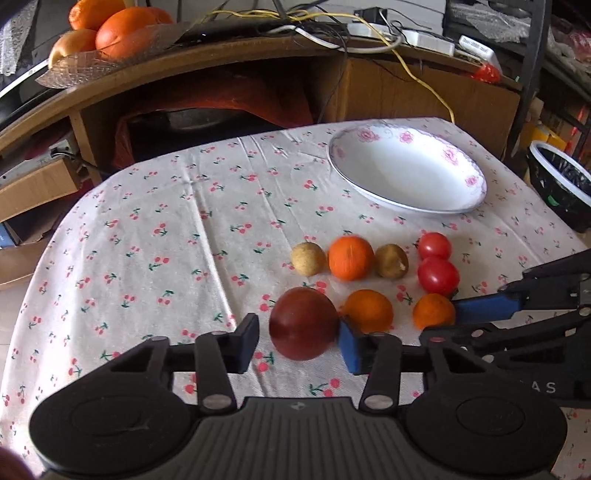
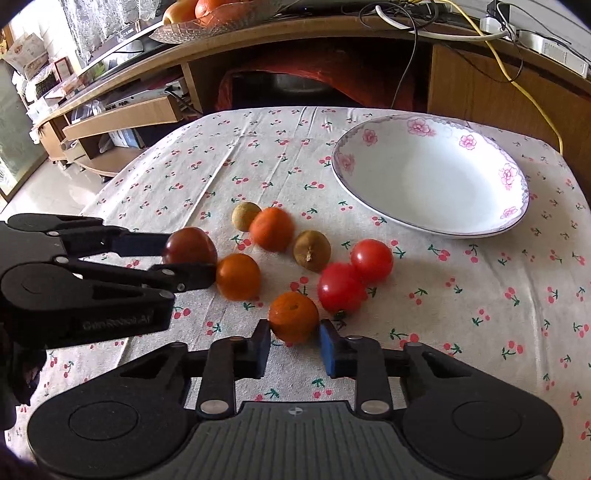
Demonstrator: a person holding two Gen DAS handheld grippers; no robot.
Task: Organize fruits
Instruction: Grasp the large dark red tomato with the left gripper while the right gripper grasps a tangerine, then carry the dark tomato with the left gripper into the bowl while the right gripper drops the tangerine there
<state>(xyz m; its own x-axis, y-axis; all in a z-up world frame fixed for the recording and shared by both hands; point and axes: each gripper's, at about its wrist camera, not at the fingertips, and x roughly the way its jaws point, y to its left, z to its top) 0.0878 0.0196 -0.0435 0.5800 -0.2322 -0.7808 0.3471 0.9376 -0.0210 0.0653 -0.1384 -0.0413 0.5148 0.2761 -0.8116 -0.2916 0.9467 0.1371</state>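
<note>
A dark red round fruit (image 1: pixel 303 323) lies on the cherry-print cloth between the fingers of my left gripper (image 1: pixel 299 343). The right pad touches it and a small gap shows at the left pad. In the right wrist view, my right gripper (image 2: pixel 295 343) has both pads against a small orange (image 2: pixel 293 317) that rests on the cloth. Beside these lie two more oranges (image 1: pixel 351 258) (image 1: pixel 367 310), two red tomatoes (image 1: pixel 438 275) and two small brown fruits (image 1: pixel 308 258). The white flowered plate (image 1: pixel 406 173) stands empty at the back right.
Behind the table runs a wooden cabinet (image 1: pixel 221 62) with cables and a glass dish of oranges (image 1: pixel 110 33) on top. A black-lined bin (image 1: pixel 561 184) stands off the table's right edge. The cloth's left half (image 1: pixel 147 240) holds no objects.
</note>
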